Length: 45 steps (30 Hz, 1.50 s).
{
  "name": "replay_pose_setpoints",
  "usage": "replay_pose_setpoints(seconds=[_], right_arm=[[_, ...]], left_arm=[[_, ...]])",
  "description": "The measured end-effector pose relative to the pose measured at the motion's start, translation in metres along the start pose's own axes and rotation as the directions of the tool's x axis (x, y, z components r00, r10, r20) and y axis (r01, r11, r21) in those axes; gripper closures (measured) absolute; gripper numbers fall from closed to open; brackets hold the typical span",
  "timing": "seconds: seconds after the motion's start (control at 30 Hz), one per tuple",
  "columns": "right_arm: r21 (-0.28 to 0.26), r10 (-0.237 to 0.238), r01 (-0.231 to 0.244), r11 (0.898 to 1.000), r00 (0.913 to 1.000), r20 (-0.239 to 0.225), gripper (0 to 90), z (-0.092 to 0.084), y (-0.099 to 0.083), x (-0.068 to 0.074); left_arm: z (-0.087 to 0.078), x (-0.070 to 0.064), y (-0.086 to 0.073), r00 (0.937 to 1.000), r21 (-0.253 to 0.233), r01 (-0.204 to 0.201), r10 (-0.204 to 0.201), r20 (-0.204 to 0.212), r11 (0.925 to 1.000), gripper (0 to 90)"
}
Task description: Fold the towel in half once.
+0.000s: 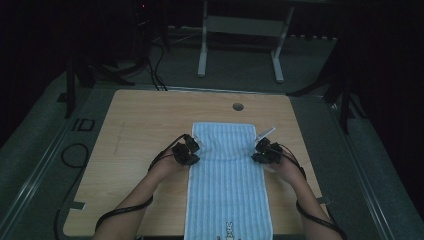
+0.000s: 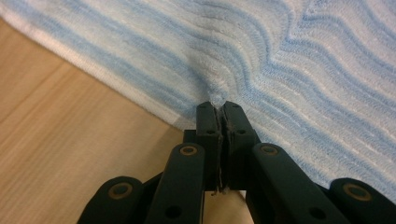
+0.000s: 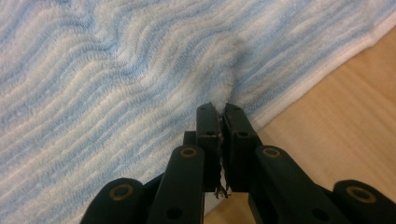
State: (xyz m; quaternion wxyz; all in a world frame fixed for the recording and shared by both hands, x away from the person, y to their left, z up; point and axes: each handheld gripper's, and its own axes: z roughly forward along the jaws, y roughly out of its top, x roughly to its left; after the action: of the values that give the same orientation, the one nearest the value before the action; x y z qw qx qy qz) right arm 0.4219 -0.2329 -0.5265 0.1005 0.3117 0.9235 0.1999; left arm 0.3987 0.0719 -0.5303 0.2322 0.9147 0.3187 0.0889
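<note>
A blue and white striped towel lies flat along the middle of the wooden desk, its long side running away from the person; its near end reaches the near edge of the desk, and its far end stops short of a small round hole in the desk top. The left gripper is at the left long edge of the towel, and the right gripper is at the right long edge, both somewhat beyond the middle of the length.

In the left gripper view the jaws are pressed together on a small pinch of the towel just inside its hem; the cloth rises into a little fold at the tips, and the stripes bend toward it. In the right gripper view it is the same; the jaws are closed on a raised tuft of the towel near its white border.

The towel looks soft, light and limp; I judge it will sag between the two grips and not keep any shape. It is not fragile and the loops give good friction; but a thin pinch may slip, so holding close to the thicker hem seems safer.
</note>
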Motion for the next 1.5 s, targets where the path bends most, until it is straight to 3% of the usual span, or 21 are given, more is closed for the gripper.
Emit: replay_pose_setpoints(seconds=[0.17,0.33,0.43,0.6,0.8,0.97,1.13,1.23,1.37,1.5], right_arm=[[0.006,0.008,-0.008,1.000,0.9996,0.026,86.5,0.000,0.017,-0.013],[-0.026,0.006,-0.004,1.000,0.9978,0.066,86.6,-0.017,0.039,-0.023],[-0.079,0.020,-0.013,0.997,0.9960,0.088,86.6,-0.041,0.058,-0.035],[-0.126,0.006,0.009,0.992,0.9936,0.113,86.6,-0.070,0.069,-0.033],[-0.180,-0.044,0.065,0.981,0.9919,0.119,86.5,-0.093,0.057,-0.013],[-0.204,-0.097,0.117,0.972,0.9897,0.105,86.5,-0.099,0.031,0.018],[-0.171,-0.141,0.152,0.973,0.9872,0.074,86.4,-0.084,0.003,0.045],[-0.156,-0.144,0.149,0.976,0.9887,0.042,86.2,-0.069,-0.014,0.057],[-0.134,-0.141,0.142,0.981,0.9899,0.013,86.0,-0.054,-0.031,0.069],[-0.131,-0.137,0.137,0.982,0.9905,0.005,85.6,-0.051,-0.042,0.076]], left_arm=[[-0.009,0.014,0.014,0.9984,-0.026,0.038,-0.039,-0.041,0.9989,86.9],[-0.027,0.025,0.033,0.9952,-0.048,0.035,-0.039,-0.090,0.9983,86.9],[-0.048,0.034,0.049,0.9884,-0.079,0.036,-0.047,-0.144,0.9962,86.8],[-0.070,0.034,0.055,0.9855,-0.120,0.010,-0.030,-0.167,0.9927,86.7],[-0.091,0.014,0.036,0.9884,-0.154,-0.039,0.016,-0.151,0.9873,86.5],[-0.097,-0.010,0.009,0.9883,-0.147,-0.080,0.059,-0.141,0.9859,86.4],[-0.090,-0.033,-0.018,0.9899,-0.130,-0.105,0.092,-0.108,0.9859,86.0],[-0.081,-0.043,-0.033,0.9905,-0.105,-0.115,0.106,-0.087,0.9878,85.7],[-0.068,-0.057,-0.049,0.9882,-0.048,-0.145,0.143,-0.055,0.9882,84.4],[-0.064,-0.068,-0.058,0.9887,-0.053,-0.147,0.145,-0.039,0.9878,83.7]])
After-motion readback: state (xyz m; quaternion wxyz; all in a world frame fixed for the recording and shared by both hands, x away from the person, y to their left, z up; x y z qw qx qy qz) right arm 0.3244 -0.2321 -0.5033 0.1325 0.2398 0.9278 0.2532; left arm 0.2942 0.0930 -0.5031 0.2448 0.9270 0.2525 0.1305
